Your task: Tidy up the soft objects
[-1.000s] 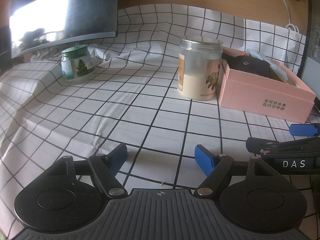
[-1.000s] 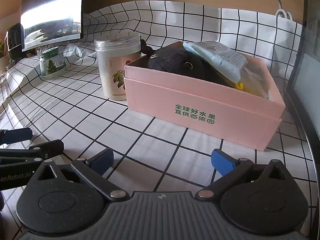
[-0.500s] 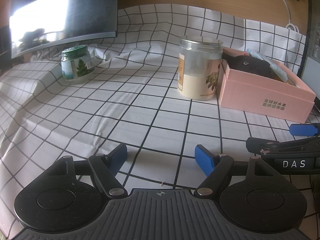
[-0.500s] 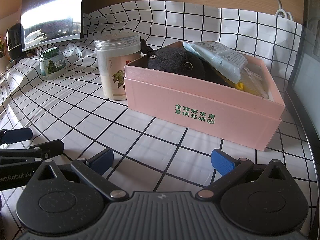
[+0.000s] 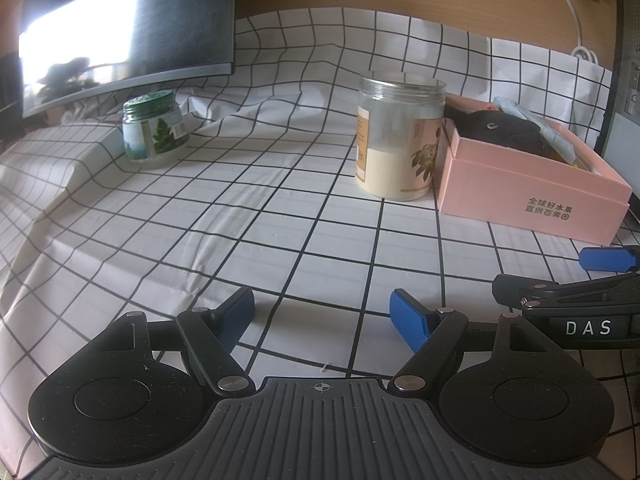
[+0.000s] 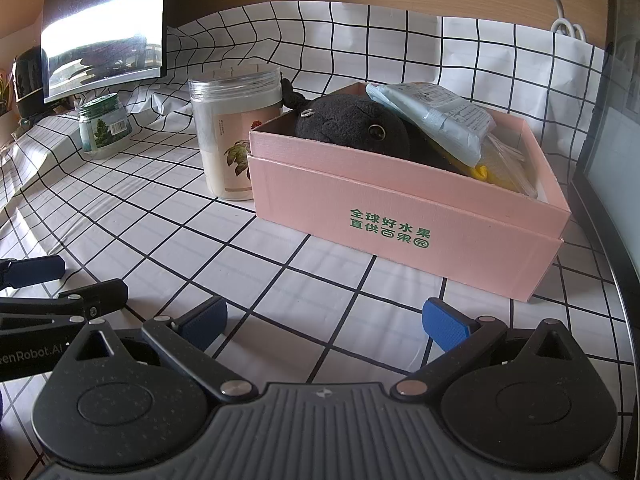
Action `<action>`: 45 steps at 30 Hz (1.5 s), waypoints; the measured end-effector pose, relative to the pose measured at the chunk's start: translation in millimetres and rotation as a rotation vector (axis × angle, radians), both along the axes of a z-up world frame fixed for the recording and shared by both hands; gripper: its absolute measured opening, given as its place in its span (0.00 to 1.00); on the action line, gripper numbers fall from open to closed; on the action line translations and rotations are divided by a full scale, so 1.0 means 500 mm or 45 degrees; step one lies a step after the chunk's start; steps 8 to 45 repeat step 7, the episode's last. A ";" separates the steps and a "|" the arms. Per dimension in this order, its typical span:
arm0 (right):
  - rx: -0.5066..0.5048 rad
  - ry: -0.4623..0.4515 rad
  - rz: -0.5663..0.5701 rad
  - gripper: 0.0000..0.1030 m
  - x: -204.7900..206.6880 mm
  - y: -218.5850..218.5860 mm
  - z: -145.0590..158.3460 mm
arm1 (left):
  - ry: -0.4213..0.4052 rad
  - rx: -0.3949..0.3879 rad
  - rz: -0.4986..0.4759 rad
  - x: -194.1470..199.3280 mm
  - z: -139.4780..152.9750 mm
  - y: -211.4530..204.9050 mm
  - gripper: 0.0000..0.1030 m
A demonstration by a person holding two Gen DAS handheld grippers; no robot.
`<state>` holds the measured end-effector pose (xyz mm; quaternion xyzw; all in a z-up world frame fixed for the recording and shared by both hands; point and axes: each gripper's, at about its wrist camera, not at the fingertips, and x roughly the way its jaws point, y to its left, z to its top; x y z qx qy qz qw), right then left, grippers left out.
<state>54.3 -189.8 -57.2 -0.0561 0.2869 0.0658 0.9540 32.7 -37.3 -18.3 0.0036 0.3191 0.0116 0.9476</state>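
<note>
On the checked cloth [image 5: 280, 200], a pink box [image 6: 400, 216] holds a black plush toy [image 6: 352, 124], a pale blue packet [image 6: 436, 120] and a yellow item [image 6: 500, 170]. A tall jar [image 5: 400, 140] stands just beside the box; a small green-lidded jar [image 5: 154, 130] stands well apart. Left gripper [image 5: 322, 316] and right gripper [image 6: 324, 320] sit low over the cloth, jaws spread, empty.

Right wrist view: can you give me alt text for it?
A pink box on a checked cloth holds a black plush toy, a pale blue packet and something yellow. A tall jar stands just left of it; the open right hand-held gripper hovers in front, empty.
</note>
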 end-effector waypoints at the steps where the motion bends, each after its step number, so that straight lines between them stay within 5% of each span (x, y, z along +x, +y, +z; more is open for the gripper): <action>1: 0.000 0.000 0.000 1.00 0.000 0.000 0.000 | 0.000 0.000 0.000 0.000 0.000 0.000 0.79; 45: 0.000 0.000 0.000 1.00 0.000 0.000 0.000 | 0.000 0.001 0.000 0.001 0.000 0.000 0.79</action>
